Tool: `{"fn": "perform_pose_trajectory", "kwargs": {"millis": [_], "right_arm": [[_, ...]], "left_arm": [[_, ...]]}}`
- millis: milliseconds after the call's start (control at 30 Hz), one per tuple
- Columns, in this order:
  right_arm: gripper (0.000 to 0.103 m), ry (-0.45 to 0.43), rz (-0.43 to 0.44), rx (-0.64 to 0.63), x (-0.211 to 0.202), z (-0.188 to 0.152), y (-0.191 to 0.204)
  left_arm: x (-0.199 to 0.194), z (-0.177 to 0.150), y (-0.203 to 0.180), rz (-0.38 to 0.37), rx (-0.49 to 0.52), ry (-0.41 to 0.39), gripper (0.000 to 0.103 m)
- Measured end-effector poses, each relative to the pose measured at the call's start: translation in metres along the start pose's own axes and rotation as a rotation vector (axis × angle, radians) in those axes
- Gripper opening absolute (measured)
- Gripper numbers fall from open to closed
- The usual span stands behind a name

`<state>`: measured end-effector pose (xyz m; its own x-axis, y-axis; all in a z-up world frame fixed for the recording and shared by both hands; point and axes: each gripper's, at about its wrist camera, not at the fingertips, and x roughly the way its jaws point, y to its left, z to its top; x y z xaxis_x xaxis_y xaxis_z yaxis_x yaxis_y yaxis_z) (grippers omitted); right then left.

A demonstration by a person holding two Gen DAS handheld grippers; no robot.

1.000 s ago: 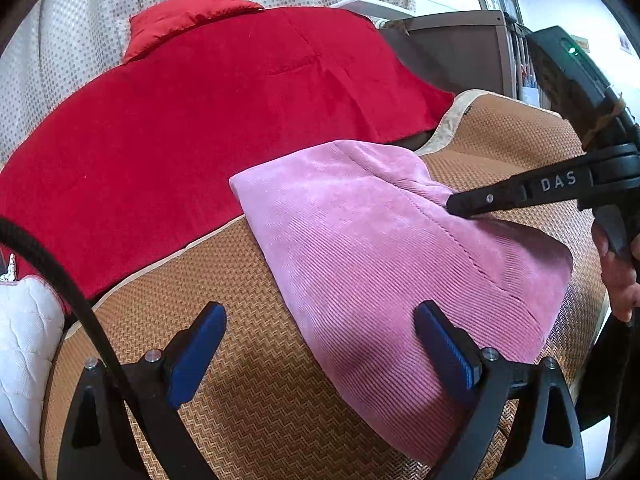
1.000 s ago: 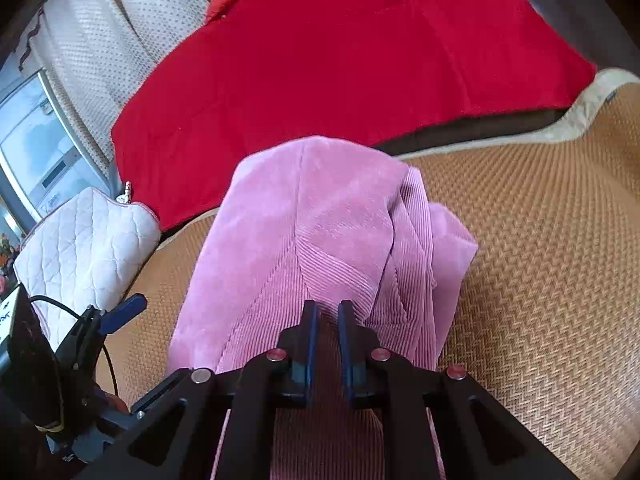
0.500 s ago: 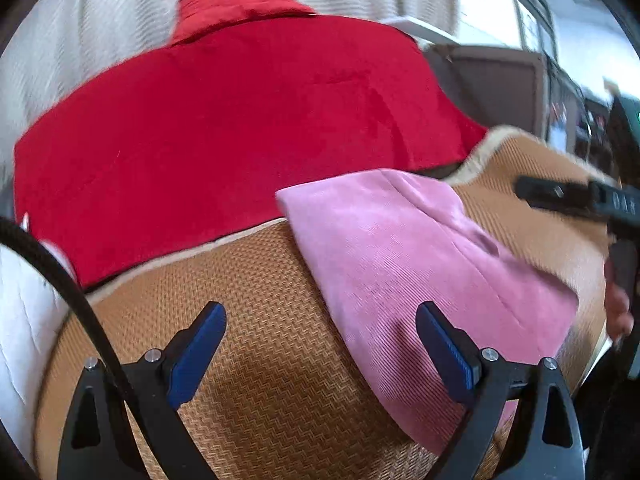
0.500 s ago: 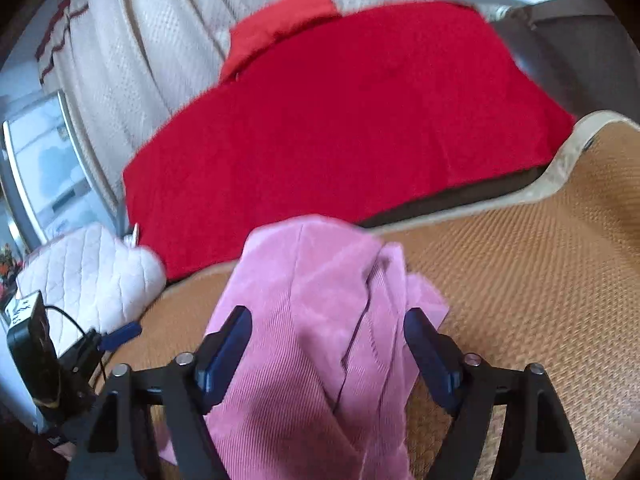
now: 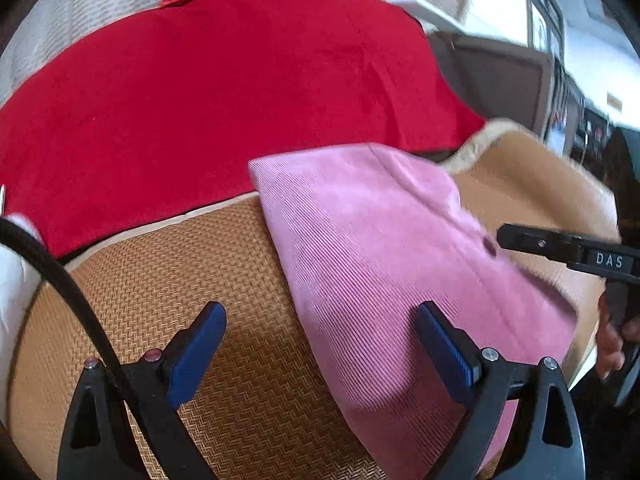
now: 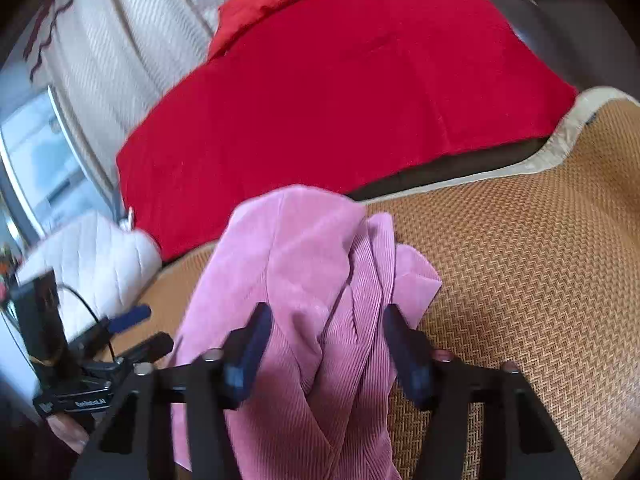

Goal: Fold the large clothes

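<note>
Woven tan matting (image 5: 248, 364) with a pale cloth border covers the surface on which everything lies, and I take this mat as the landmark. Behind its far edge a big red cloth (image 5: 224, 92) is spread flat, with a red cushion (image 6: 264, 4) at its far end against cream patterned curtains (image 6: 120, 52). Off the mat's left edge, in the right wrist view, rests a white quilted cushion (image 6: 96, 252).

On the mat lies the pink corduroy garment (image 5: 384, 264), folded into a long flat shape. Its far corner reaches the mat's far border, just in front of the red cloth, and its near end comes to the mat's near edge. In the right wrist view the garment (image 6: 316, 280) shows a smooth top layer and several loose ribbed folds bunched along its right side.

The left gripper (image 5: 320, 344) hangs above the near part of the mat with its blue-padded fingers (image 5: 196, 352) spread wide; one is over bare mat, the other over the garment's near end, and they grasp nothing. The right gripper (image 6: 328, 344) is also parted, less widely, its dark pads (image 6: 248, 352) standing at either side of the bunched folds without pinching them. From the left wrist view this gripper (image 5: 560, 246) enters from the right, near the garment's right edge.
</note>
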<state>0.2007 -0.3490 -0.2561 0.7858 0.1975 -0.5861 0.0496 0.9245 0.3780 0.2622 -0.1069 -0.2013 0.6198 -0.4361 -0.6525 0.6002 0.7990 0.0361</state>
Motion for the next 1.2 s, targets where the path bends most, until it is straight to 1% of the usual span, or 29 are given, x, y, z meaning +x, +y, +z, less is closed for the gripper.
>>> {"fn": "perform_pose_trajectory", "kwargs": {"millis": [33,100,133,167,233,333,367,433,467,500,533,567,600,633,667,700,733,767,800,867,933,967,1033,1067,1100,1133,1200], "right_arm": [[0.049,0.026,-0.010,-0.008,0.006,-0.002,0.001],[0.049,0.122,-0.027,-0.011,0.026,-0.009,0.002],[0.049,0.150,-0.038,-0.010,0.033,-0.011,0.000],[0.049,0.151,-0.040,-0.007,0.034,-0.011,-0.001],[0.049,0.124,-0.027,0.006,0.027,-0.007,-0.002],[0.049,0.041,-0.020,0.032,0.012,0.004,-0.006],[0.049,0.009,-0.006,0.036,0.009,0.009,-0.005],[0.049,-0.055,0.021,0.008,0.003,0.022,0.004],[0.049,-0.070,0.018,-0.020,0.003,0.027,0.010],[0.048,-0.067,0.011,-0.049,0.007,0.032,0.017],[0.046,-0.051,0.013,-0.062,0.013,0.035,0.021],[0.039,-0.024,0.020,-0.063,0.022,0.040,0.023],[0.039,0.026,0.020,-0.048,0.039,0.044,0.022],[0.039,0.056,0.014,-0.032,0.047,0.044,0.018],[0.039,0.117,0.005,-0.008,0.066,0.043,0.012],[0.039,0.167,0.015,0.020,0.080,0.042,0.005],[0.039,0.184,0.033,0.054,0.091,0.042,0.000],[0.038,0.185,0.064,0.116,0.092,0.042,-0.010],[0.038,0.187,0.079,0.147,0.091,0.043,-0.016],[0.038,0.172,0.073,0.150,0.086,0.042,-0.018],[0.038,0.159,0.060,0.121,0.078,0.041,-0.014],[0.040,0.155,0.064,0.109,0.074,0.042,-0.013],[0.049,0.140,0.093,0.120,0.063,0.044,-0.015],[0.060,0.130,0.108,0.139,0.056,0.044,-0.020],[0.069,0.120,0.121,0.162,0.050,0.043,-0.026],[0.072,0.121,0.140,0.187,0.045,0.042,-0.036],[0.074,0.142,0.166,0.242,0.040,0.043,-0.052]], "left_arm": [[0.001,-0.001,-0.003,0.007,0.011,-0.004,0.096],[0.000,-0.002,-0.006,0.007,0.022,-0.008,0.096],[0.001,0.000,-0.007,0.010,0.027,-0.009,0.096],[0.000,0.000,-0.007,0.016,0.029,-0.012,0.096],[0.000,0.000,-0.007,0.018,0.028,-0.012,0.096],[-0.003,-0.001,-0.007,0.014,0.021,-0.008,0.096],[-0.003,-0.001,-0.007,0.014,0.020,-0.007,0.096],[-0.004,-0.002,-0.007,0.016,0.022,-0.009,0.096],[-0.005,-0.003,-0.006,0.017,0.024,-0.011,0.096],[-0.005,-0.004,-0.006,0.019,0.025,-0.012,0.096],[-0.005,-0.004,-0.006,0.020,0.025,-0.012,0.096],[-0.006,-0.004,-0.006,0.021,0.026,-0.013,0.096],[-0.006,-0.004,-0.006,0.022,0.028,-0.014,0.096],[-0.006,-0.004,-0.007,0.022,0.030,-0.014,0.096],[-0.006,-0.004,-0.008,0.021,0.032,-0.013,0.096],[-0.006,-0.004,-0.008,0.023,0.035,-0.012,0.096],[-0.007,-0.004,-0.009,0.025,0.039,-0.015,0.096],[-0.007,-0.003,-0.010,0.023,0.044,-0.017,0.096],[-0.006,-0.002,-0.011,0.024,0.050,-0.018,0.096],[-0.005,-0.001,-0.012,0.028,0.054,-0.018,0.096],[-0.004,-0.001,-0.012,0.032,0.055,-0.017,0.096],[-0.004,0.000,-0.011,0.034,0.056,-0.018,0.096],[-0.005,0.000,-0.010,0.030,0.055,-0.012,0.096],[-0.005,0.001,-0.008,0.022,0.050,-0.007,0.096],[-0.006,0.002,-0.005,0.010,0.040,-0.003,0.096],[-0.007,0.003,0.000,-0.007,0.020,0.000,0.096],[-0.008,0.006,0.011,-0.044,-0.034,0.006,0.096]]}}
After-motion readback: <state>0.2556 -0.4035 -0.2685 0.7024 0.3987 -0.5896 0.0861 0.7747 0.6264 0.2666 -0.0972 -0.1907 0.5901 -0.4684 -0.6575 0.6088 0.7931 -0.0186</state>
